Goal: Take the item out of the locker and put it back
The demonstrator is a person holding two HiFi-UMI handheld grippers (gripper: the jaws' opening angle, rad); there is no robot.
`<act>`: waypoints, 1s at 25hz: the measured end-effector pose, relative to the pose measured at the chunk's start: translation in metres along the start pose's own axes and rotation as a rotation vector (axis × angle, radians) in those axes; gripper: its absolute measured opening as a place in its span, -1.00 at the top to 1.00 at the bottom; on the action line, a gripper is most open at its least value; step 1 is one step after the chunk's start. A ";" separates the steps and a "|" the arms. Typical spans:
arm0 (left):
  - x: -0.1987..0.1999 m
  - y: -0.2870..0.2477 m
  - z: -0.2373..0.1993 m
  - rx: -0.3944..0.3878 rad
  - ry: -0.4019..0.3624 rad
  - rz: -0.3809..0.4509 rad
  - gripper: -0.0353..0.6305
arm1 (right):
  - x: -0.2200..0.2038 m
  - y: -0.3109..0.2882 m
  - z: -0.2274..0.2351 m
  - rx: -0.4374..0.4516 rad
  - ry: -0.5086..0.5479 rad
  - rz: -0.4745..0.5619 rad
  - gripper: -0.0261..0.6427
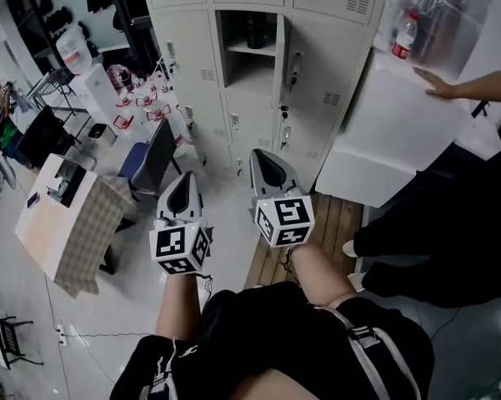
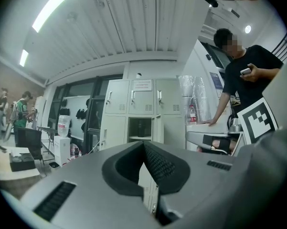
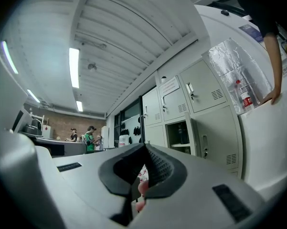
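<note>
The left claw (image 1: 184, 182) and right claw (image 1: 261, 158) are both closed and empty, well short of the locker (image 1: 325, 48), in whose open compartment a dark item (image 1: 255, 33), probably an upright bottle, stands ahead of the nearer right claw.

Pale grey lockers (image 1: 187, 48) fill top centre, w/ white counter (image 1: 400, 132) at upper right, wooden slat flooring (image 1: 338, 219) below it, grey floor (image 1: 33, 323) elsewhere, cloth-covered table (image 1: 75, 223) at left, blue chair (image 1: 154, 158) beside it, strip lights (image 3: 74, 67) on ceiling.
</note>
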State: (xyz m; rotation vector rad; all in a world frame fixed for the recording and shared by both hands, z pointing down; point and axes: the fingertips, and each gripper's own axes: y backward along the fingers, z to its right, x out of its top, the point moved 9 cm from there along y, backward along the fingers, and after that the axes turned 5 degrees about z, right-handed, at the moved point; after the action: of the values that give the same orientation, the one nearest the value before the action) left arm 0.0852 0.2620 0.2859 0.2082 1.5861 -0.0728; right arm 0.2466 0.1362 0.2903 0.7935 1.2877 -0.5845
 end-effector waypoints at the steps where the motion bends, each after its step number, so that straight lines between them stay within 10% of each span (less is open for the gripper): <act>1: 0.000 -0.003 0.000 0.000 -0.002 0.004 0.86 | 0.000 -0.003 0.002 0.002 0.001 0.003 0.89; 25: -0.031 -0.118 -0.059 -0.059 0.006 0.049 0.86 | -0.043 -0.119 0.032 -0.050 0.038 0.005 0.89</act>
State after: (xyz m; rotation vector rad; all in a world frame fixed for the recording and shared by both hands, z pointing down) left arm 0.0068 0.1537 0.3088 0.2007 1.5861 0.0126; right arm 0.1660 0.0364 0.3132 0.7697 1.3294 -0.5339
